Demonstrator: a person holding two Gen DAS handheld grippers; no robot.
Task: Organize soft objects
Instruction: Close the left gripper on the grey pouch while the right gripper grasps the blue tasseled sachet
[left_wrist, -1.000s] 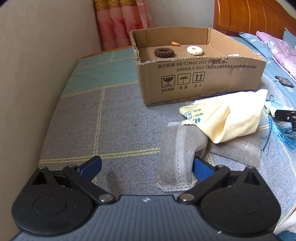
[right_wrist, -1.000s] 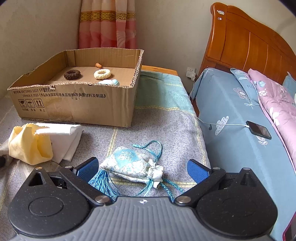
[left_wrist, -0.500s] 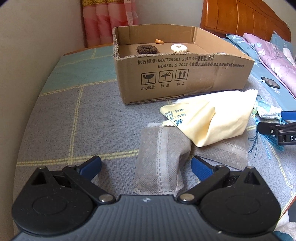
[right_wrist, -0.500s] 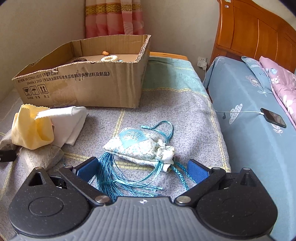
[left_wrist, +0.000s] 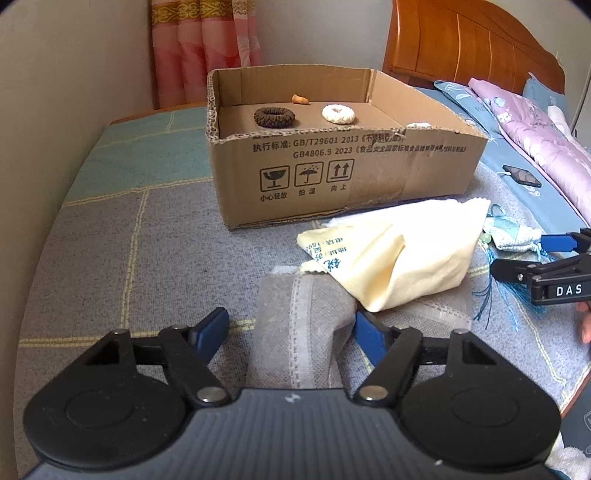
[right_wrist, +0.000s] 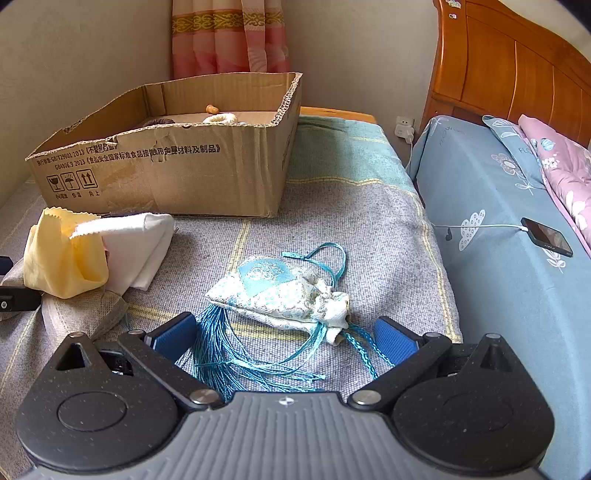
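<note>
A bed (right_wrist: 498, 221) with a wooden headboard (right_wrist: 517, 74) is seen at the right, a phone (right_wrist: 546, 242) lying on its blue sheet. Beside it, a surface under a grey and green blanket (left_wrist: 129, 229) carries an open cardboard box (left_wrist: 332, 170); inside are noted a dark ring (left_wrist: 274, 116), a cream ring (left_wrist: 338, 113) and a small orange piece (left_wrist: 300, 99). In front of the box a yellow cloth (left_wrist: 399, 258) lies over a grey fabric piece (left_wrist: 295, 332), with a white cloth (right_wrist: 140, 251) beside it. The left claw (left_wrist: 290, 332) is set around a raised fold of the grey fabric; its jaws have just been closing, the right pad touching the fold and the left pad apart from it, so nothing is gripped. The right claw (right_wrist: 284, 339) is held spread wide, released, over a pale blue pouch (right_wrist: 284, 295) whose tassel (right_wrist: 229, 354) and cords lie between the pads, untouched.
</note>
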